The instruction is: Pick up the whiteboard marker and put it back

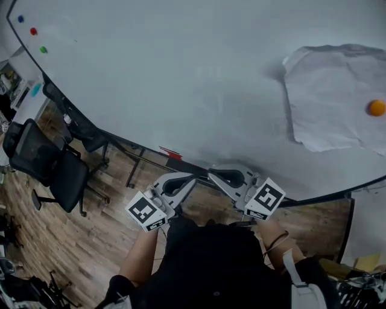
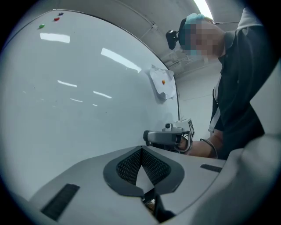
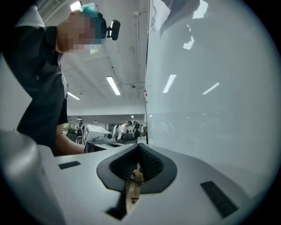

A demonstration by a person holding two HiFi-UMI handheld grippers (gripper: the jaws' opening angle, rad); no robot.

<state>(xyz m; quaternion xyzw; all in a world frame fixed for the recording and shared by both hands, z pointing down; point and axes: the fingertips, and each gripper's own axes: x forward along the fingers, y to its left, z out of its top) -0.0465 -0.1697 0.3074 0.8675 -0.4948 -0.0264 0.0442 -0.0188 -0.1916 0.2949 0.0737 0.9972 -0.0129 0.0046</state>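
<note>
Three spots of colour mark the top left corner of the whiteboard [image 1: 181,72]: a blue magnet [image 1: 21,19], a red magnet [image 1: 33,31] and a green magnet [image 1: 43,49]. A black office chair [image 1: 51,163] stands on the wood floor below the board's bottom edge. Further right, the whiteboard marker [image 1: 170,152] lies flat on the ledge [image 1: 136,143] that runs along that bottom edge, free of both tools. It shows only as a short red sliver, too small to tell cap from barrel. Just right of it the person holds the left gripper [image 1: 188,179] and the right gripper [image 1: 215,175] near the ledge with their tips close together. Each is clenched tight, with nothing between its jaws. A crumpled paper sheet [image 1: 332,90] hangs at the board's right edge under an orange magnet [image 1: 377,108]. The marker is likely light and stiff, with a smooth round barrel that could roll or slip in the pads. A firm pinch across the middle of the barrel, clear of the cap, looks the safest hold
</note>
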